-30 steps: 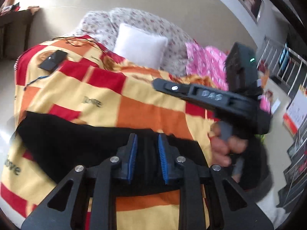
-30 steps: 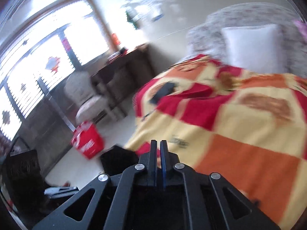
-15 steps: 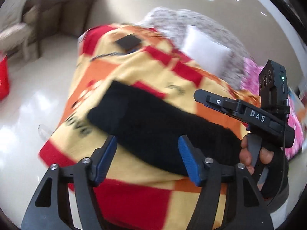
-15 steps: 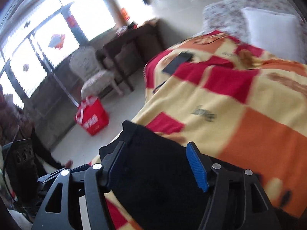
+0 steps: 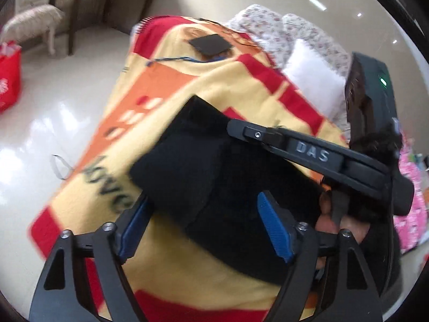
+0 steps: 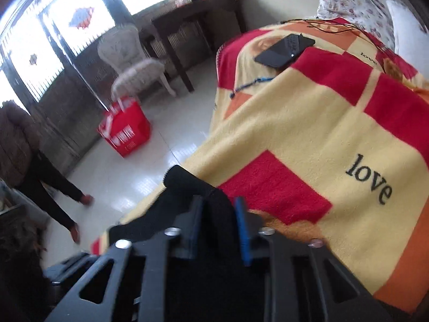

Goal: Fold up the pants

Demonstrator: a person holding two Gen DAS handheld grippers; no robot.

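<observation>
Pants, black, lie folded into a thick strip across the blanket on the bed, running from about 10 o'clock to 4 o'clock in your left wrist view; flat on the bed so the fold keeps its shape. The blanket, red, yellow and orange checks with "love" lettering, is the work surface, so the cloth sits near its foot edge, within your reach. Your right tool bites a bunched ridge of the black cloth at 6 o'clock in its own view, blue pads nearly together, gripping the fabric, likely to carry that end over for the next fold. Your left tool is spread wide, holding nothing, pads straddling the strip, probably lined up to pinch it. Phone lies flat at 1 o'clock, well apart from the fold.
</observation>
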